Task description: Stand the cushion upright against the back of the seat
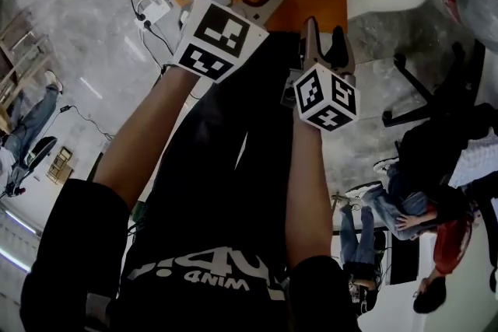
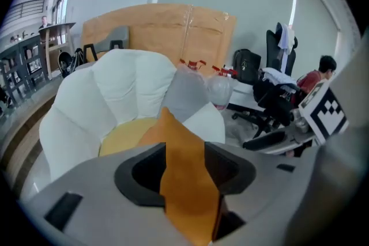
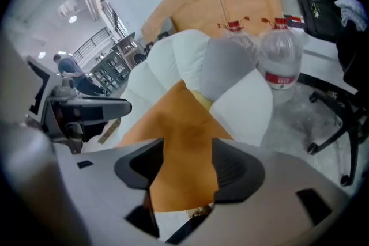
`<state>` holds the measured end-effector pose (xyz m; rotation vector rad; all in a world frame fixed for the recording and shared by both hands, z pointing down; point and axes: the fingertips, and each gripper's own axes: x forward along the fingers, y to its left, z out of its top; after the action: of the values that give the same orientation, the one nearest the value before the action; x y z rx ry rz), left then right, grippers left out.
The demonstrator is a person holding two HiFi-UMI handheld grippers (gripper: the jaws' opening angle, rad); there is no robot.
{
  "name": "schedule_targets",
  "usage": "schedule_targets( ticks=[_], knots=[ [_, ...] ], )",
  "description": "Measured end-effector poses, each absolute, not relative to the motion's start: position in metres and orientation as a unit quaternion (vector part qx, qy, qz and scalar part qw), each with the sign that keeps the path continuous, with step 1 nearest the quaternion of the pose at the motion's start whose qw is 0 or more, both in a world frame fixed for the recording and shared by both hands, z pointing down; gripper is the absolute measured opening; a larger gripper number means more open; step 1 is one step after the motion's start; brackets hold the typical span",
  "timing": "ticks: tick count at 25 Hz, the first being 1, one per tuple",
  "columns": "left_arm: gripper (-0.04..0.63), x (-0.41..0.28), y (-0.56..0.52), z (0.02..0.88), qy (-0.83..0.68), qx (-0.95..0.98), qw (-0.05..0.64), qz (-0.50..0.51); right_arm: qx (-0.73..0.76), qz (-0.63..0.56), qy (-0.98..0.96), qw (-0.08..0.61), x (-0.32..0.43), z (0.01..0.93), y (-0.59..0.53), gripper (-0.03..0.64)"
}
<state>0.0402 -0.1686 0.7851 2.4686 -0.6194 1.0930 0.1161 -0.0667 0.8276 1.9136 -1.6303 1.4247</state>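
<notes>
- Between the jaws of my left gripper (image 2: 184, 173), spread wide and pressing on nothing, the orange cushion (image 2: 183, 147) shows through the gap, lying beyond them.
- Same for my right gripper (image 3: 184, 173): jaws apart, nothing clamped, the cushion filling the view between the pads.
- That cushion lies on the seat of the white armchair (image 2: 86, 101), one corner pointing toward the backrest, over a yellow seat pad (image 2: 121, 136).
- Past the armrest stand two water bottles (image 3: 279, 60), with cardboard (image 2: 173, 26) behind.
</notes>
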Motion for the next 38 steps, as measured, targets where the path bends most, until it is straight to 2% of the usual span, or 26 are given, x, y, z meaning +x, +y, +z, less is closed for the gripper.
schedule_targets(
  ticks=[7, 14, 20, 22, 23, 25, 26, 32, 38],
  knots=[
    [0.207, 0.033, -0.19, 0.867, -0.235, 0.845, 0.139, 0.46, 0.662, 0.561, -0.475, 0.146, 0.106, 0.935, -0.039, 0.249],
    [0.209, 0.042, -0.205, 0.901, -0.251, 0.838, 0.105, 0.472, 0.666, 0.59, -0.434, 0.142, 0.109, 0.99, -0.031, 0.249],
    [0.207, 0.047, -0.223, 0.924, -0.258, 0.824, 0.119, 0.49, 0.642, 0.614, -0.439, 0.135, 0.111, 1.005, -0.045, 0.249],
    [0.167, 0.047, -0.23, 0.925, -0.258, 0.819, 0.136, 0.495, 0.635, 0.617, -0.442, 0.145, 0.112, 1.004, -0.049, 0.241],
    [0.12, 0.047, -0.233, 0.924, -0.257, 0.818, 0.148, 0.493, 0.632, 0.614, -0.447, 0.153, 0.112, 1.003, -0.05, 0.197],
    [0.044, 0.047, -0.235, 0.924, -0.256, 0.818, 0.179, 0.482, 0.627, 0.604, -0.462, 0.168, 0.114, 1.001, -0.05, 0.046],
    [0.019, 0.047, -0.234, 0.924, -0.255, 0.819, 0.194, 0.476, 0.624, 0.601, -0.469, 0.173, 0.113, 1.001, -0.05, 0.025],
    [0.009, 0.042, -0.229, 0.92, -0.251, 0.83, 0.216, 0.449, 0.619, 0.598, -0.482, 0.162, 0.111, 0.999, -0.048, 0.023],
    [0.009, 0.032, -0.216, 0.884, -0.269, 0.827, 0.261, 0.419, 0.618, 0.591, -0.504, 0.122, 0.108, 0.976, -0.039, 0.023]
  ],
)
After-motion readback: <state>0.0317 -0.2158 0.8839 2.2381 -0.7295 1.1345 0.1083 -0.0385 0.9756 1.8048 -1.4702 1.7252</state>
